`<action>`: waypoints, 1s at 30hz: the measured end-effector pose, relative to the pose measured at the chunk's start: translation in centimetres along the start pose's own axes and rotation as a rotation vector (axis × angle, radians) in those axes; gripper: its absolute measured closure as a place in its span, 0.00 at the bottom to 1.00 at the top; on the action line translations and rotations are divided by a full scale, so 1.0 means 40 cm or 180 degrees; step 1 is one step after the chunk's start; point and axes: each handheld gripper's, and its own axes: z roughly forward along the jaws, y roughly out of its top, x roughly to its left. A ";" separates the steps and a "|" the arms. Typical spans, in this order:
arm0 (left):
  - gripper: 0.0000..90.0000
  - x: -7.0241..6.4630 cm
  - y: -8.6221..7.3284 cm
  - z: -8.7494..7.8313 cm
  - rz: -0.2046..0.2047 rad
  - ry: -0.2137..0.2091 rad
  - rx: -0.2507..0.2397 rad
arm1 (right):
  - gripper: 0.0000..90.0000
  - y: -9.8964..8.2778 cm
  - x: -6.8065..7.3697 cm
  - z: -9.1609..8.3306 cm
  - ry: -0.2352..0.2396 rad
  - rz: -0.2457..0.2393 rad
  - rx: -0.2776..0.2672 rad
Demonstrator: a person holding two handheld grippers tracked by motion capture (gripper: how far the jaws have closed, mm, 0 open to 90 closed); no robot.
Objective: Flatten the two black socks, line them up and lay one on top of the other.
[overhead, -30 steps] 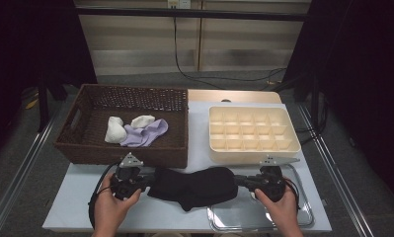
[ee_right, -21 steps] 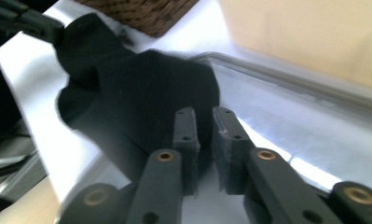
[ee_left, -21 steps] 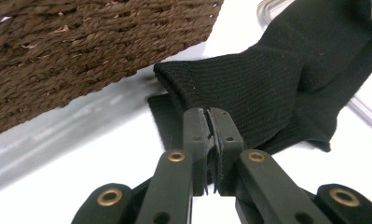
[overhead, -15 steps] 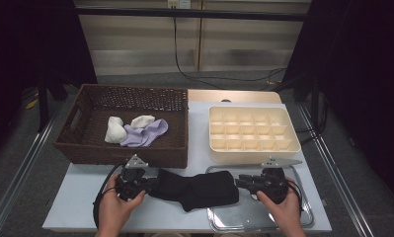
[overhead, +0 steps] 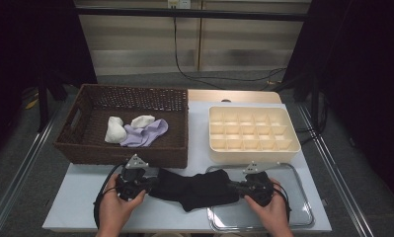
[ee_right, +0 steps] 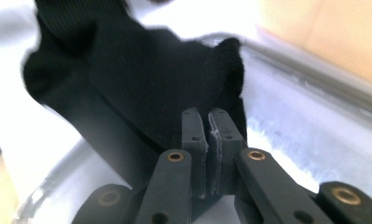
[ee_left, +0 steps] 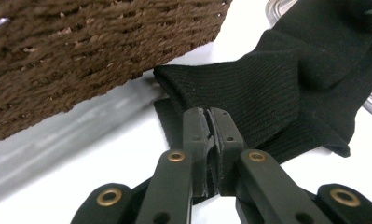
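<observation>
Front strip of the surface (overhead: 86,207): crowded in the middle, open at the left.

The wicker basket (overhead: 130,158) is walling off the back left and the compartment box (overhead: 254,155) the back right, leaving a narrow white lane running between them. The black sock (overhead: 194,187) is lying across the front centre, overlapping the rim of the metal tray (overhead: 303,212), whose right half is standing bare.

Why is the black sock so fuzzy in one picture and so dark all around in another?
Right gripper view: the sock is blurry and the tray washed out. Left gripper view: the sock's ribs are sharp, the basket soft. High view: the table is lit, the room around it dark.
</observation>
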 end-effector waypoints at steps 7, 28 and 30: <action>0.96 -0.001 0.010 -0.036 -0.0055 -0.0126 -0.0109 | 0.96 0.001 -0.019 -0.066 0.0296 0.0273 -0.0254; 0.96 0.019 -0.015 -0.005 -0.0225 -0.0352 0.0247 | 0.95 -0.050 -0.017 -0.068 0.0555 0.0457 0.0120; 0.95 0.019 -0.017 0.001 -0.0148 -0.0283 0.0295 | 0.95 -0.052 -0.017 -0.063 0.0568 0.0455 0.0163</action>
